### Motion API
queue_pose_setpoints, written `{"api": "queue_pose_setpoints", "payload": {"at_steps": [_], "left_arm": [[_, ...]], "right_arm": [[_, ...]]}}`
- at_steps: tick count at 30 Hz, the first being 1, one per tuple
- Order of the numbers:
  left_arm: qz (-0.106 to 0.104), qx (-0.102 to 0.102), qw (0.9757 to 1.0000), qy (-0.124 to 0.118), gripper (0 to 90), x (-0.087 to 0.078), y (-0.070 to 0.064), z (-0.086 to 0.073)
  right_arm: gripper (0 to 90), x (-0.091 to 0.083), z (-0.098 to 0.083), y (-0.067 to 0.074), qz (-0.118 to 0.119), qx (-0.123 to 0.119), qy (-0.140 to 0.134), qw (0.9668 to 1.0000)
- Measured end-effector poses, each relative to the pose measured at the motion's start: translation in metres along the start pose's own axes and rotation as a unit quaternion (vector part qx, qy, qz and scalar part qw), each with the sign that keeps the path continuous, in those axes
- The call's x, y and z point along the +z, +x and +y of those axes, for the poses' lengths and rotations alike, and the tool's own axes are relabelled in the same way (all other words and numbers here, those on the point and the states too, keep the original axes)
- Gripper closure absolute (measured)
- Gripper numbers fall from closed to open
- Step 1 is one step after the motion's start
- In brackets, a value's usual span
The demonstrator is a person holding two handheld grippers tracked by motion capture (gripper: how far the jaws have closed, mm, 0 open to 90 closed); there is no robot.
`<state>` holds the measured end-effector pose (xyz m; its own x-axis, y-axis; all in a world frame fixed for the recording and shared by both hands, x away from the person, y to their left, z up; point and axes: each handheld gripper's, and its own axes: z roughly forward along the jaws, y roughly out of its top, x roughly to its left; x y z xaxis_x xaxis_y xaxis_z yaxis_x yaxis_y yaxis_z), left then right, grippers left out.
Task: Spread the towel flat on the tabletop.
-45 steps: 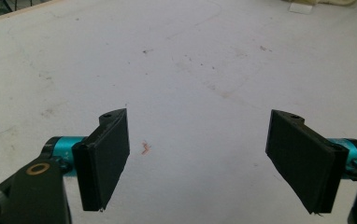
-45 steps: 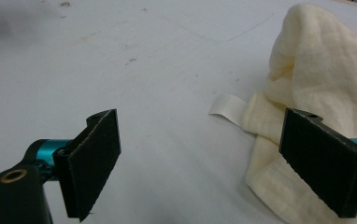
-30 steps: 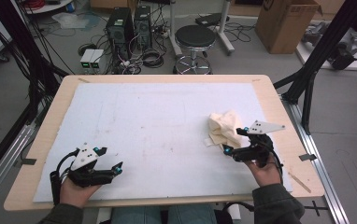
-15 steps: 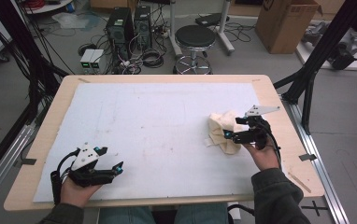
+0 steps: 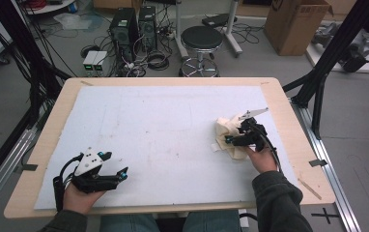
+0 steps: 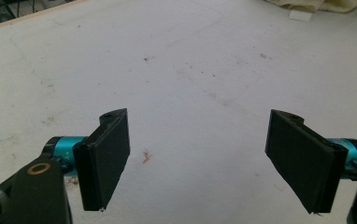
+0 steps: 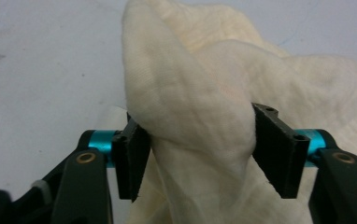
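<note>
A crumpled cream cloth (image 5: 224,129) lies on the white mat (image 5: 173,116) at the right side of the table. My right gripper (image 5: 231,140) is at the cloth's near edge, and its jaws have just been closing. In the right gripper view a raised fold of the cloth (image 7: 190,88) fills the gap between the two black pads (image 7: 132,156) and touches both, with my right gripper (image 7: 197,151) pinching it. At the near left of the mat my left gripper (image 5: 116,163) rests in the person's hand. Its jaws stand wide apart, and nothing lies between them in my left gripper (image 6: 197,158) view.
The mat covers most of the wooden table (image 5: 289,111). A small white scrap (image 6: 300,15) lies beside the cloth. Beyond the far edge stand a black stool (image 5: 201,38), computer cases (image 5: 134,24) and a cardboard box (image 5: 296,21). Black frame posts (image 5: 318,92) rise at the right.
My right gripper has moved forward and left onto the cloth's near edge, and its jaws have closed in around a fold. The left gripper has stayed where it was.
</note>
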<state>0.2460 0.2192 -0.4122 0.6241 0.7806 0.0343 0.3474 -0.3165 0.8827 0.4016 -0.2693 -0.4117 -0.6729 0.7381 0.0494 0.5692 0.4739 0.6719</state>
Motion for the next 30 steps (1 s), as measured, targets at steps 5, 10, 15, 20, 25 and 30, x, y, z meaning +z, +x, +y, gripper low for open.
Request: {"api": "queue_pose_setpoints", "payload": {"at_steps": [5,10,15,20,25,30], "left_arm": [[0.003,-0.002,1.0,-0.002,22.5,-0.002,0.002,-0.001],[0.004,-0.004,1.0,-0.005,22.6,-0.003,0.003,-0.001],[0.0,0.0,1.0,-0.002,22.6,-0.002,0.002,-0.001],[0.002,-0.001,1.0,-0.003,22.6,-0.002,0.002,0.0],[0.003,0.0,1.0,-0.006,22.7,-0.003,0.002,0.0],[0.002,0.0,1.0,-0.007,22.7,-0.003,0.002,-0.001]], "right_arm": [[50.2,0.009,-0.002,-0.004,-0.003,0.011,0.022,0.9997],[59.6,0.015,-0.002,-0.002,-0.013,0.009,0.026,0.9995],[68.3,0.015,-0.006,-0.003,-0.02,0.015,0.017,0.9995],[74.7,0.012,-0.007,-0.005,-0.019,0.029,0.011,0.9993],[75.8,0.004,-0.007,-0.007,-0.006,0.046,-0.011,0.9989],[76.3,-0.007,-0.002,-0.003,0.011,0.04,-0.015,0.9991]]}}
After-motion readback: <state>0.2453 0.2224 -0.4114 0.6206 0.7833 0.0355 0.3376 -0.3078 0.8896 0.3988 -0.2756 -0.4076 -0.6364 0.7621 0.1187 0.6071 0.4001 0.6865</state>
